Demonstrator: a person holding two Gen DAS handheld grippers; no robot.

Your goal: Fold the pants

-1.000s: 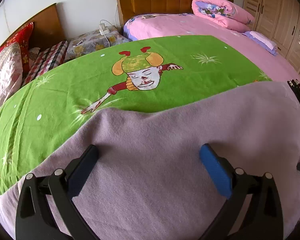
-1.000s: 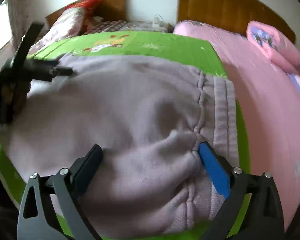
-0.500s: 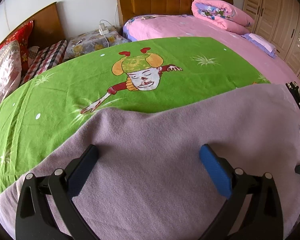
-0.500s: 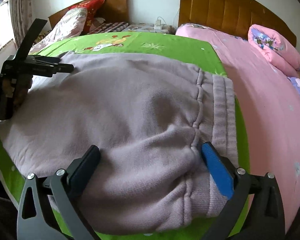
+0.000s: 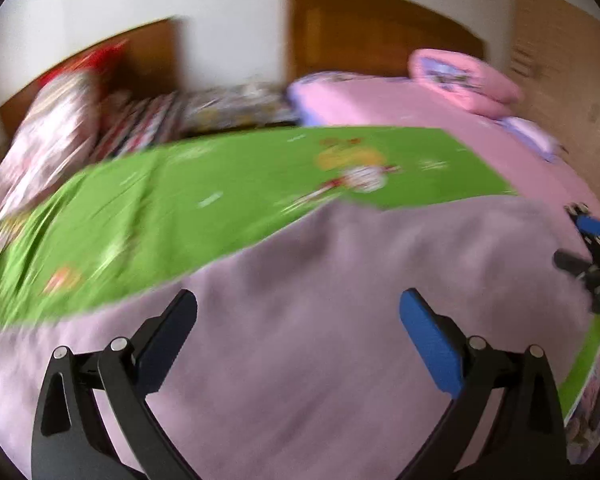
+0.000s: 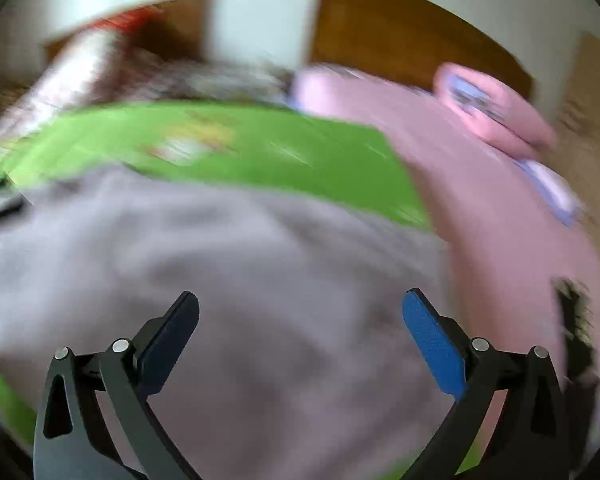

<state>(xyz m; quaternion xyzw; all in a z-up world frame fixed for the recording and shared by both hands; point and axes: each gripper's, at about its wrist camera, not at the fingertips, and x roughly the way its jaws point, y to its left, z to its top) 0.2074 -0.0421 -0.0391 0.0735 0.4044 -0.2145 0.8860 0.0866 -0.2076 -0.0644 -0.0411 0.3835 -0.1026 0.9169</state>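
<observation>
Fuzzy mauve pants (image 5: pixel 320 320) drape the smooth green sheet (image 5: pixel 204 204).

Both views are smeared by motion blur, the right wrist view worse. On my left camera the cartoon print on the green sheet (image 5: pixel 228 200) is unreadable, and the pants (image 5: pixel 300 360) run off the bottom edge, their hems out of sight. The right gripper (image 5: pixel 592 248) sits at the frame's edge, cut off (I cannot tell its jaw spacing from there). On my right camera the pants' waistband cannot be made out, and a dark shape at the left edge (image 6: pixel 0 208) is too blurred to identify.
</observation>
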